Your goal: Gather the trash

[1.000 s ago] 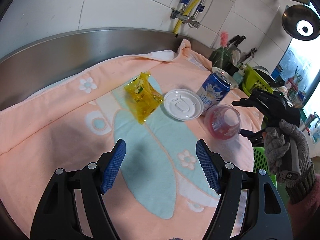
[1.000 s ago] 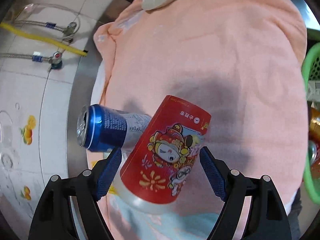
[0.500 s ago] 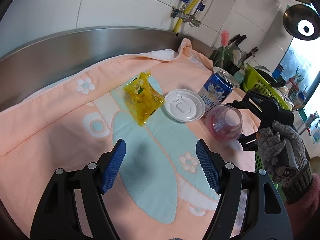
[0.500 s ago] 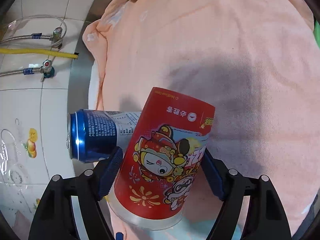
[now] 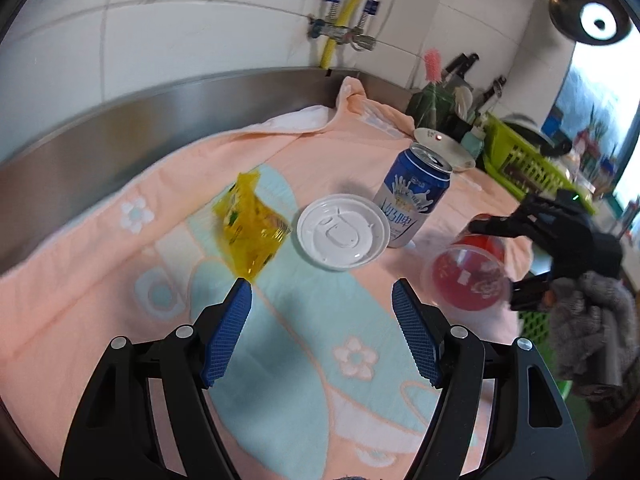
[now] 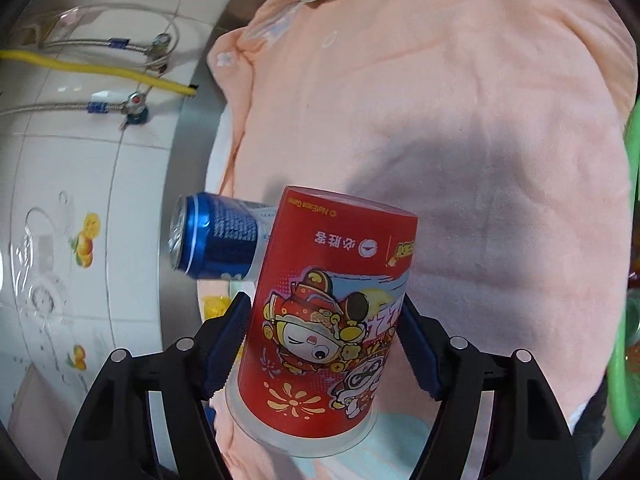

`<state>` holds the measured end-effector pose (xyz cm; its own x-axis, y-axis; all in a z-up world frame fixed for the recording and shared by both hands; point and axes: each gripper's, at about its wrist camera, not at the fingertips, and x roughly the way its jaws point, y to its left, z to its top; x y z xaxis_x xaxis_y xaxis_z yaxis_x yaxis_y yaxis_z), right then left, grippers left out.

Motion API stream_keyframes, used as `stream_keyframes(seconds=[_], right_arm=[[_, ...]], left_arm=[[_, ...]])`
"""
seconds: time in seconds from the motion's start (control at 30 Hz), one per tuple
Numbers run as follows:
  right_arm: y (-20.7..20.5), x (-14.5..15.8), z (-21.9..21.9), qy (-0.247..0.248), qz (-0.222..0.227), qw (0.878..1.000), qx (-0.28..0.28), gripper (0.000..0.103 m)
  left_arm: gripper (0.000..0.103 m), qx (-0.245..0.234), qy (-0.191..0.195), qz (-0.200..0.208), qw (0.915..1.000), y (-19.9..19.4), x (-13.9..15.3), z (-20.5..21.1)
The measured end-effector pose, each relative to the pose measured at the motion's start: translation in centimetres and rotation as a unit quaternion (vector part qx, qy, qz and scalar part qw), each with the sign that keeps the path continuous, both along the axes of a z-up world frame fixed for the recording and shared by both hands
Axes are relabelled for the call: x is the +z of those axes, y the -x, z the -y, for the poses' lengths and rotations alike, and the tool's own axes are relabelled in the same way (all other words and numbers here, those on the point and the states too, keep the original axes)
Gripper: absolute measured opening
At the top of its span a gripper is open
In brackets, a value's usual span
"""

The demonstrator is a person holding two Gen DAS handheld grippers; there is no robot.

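Left tongs (image 5: 322, 336) gaping empty over the towelled bench (image 5: 80, 264); yellow wrapper (image 5: 250, 228), white lid (image 5: 343, 236), then blue can (image 5: 416, 204) crowding the red cup (image 6: 328, 316) near the right edge, right tongs (image 6: 320, 344) closing round it: best squeezed squarely, lifted clear of the can.

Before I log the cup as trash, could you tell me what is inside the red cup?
Through the red cup's open mouth, the left wrist view shows only reddish translucent walls and base; no contents visible. The right gripper, closing on it, hides part of the rim.
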<state>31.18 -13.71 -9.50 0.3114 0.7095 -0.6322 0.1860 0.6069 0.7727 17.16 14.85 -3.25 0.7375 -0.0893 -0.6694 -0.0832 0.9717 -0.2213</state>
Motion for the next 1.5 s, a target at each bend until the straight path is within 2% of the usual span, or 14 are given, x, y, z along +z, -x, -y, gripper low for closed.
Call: stream_keyframes(seconds=[0.1, 0.33, 0.4, 0.57, 0.7, 0.87, 0.93, 1.03, 1.2, 1.4, 1.5], right_arm=[[0.5, 0.3, 0.7, -0.007, 0.008, 1.0, 0.015, 0.069], [1.8, 1.2, 3.1, -0.015, 0.029, 0.999, 0.042, 0.069], [2.1, 1.4, 3.6, -0.018, 0.032, 0.998, 0.047, 0.069], [3.1, 2.0, 4.9, -0.027, 0.044, 0.997, 0.056, 0.069], [3.9, 2.5, 6.1, -0.034, 0.054, 0.996, 0.057, 0.069], [4.9, 2.9, 7.8, -0.033, 0.061, 0.996, 0.062, 0.069], [5.4, 3.2, 8.7, -0.029, 0.065, 0.996, 0.061, 0.069], [6.0, 3.6, 9.7, -0.026, 0.07, 0.996, 0.057, 0.069], [7.1, 4.0, 11.9, -0.015, 0.078, 0.996, 0.051, 0.069], [9.1, 3.8, 16.4, 0.021, 0.082, 0.996, 0.024, 0.069], [10.1, 3.6, 19.1, 0.068, 0.087, 0.994, 0.009, 0.069]], left_arm=[[0.07, -0.019, -0.032, -0.004, 0.9993, -1.1, -0.2, 1.5], [0.058, -0.074, -0.106, -0.019, 0.9915, -4.1, -2.3, 5.6], [0.054, -0.08, -0.121, -0.025, 0.9891, -4.9, -2.9, 6.3], [0.05, -0.101, -0.157, -0.034, 0.9818, -7.0, -3.8, 8.0], [0.044, -0.102, -0.17, -0.047, 0.979, -8.7, -4.5, 8.1], [0.035, -0.092, -0.164, -0.065, 0.98, -10.4, -5.4, 7.4], [0.028, -0.093, -0.167, -0.068, 0.9793, -10.7, -5.6, 7.5], [0.023, -0.093, -0.172, -0.06, 0.9789, -10.5, -5.6, 7.7], [0.008, -0.101, -0.162, -0.046, 0.9806, -9.6, -4.6, 8.1], [0.004, -0.115, -0.136, -0.028, 0.9836, -7.1, -2.6, 8.7], [0.004, -0.121, -0.115, -0.026, 0.9856, -5.8, -1.7, 9.1]])
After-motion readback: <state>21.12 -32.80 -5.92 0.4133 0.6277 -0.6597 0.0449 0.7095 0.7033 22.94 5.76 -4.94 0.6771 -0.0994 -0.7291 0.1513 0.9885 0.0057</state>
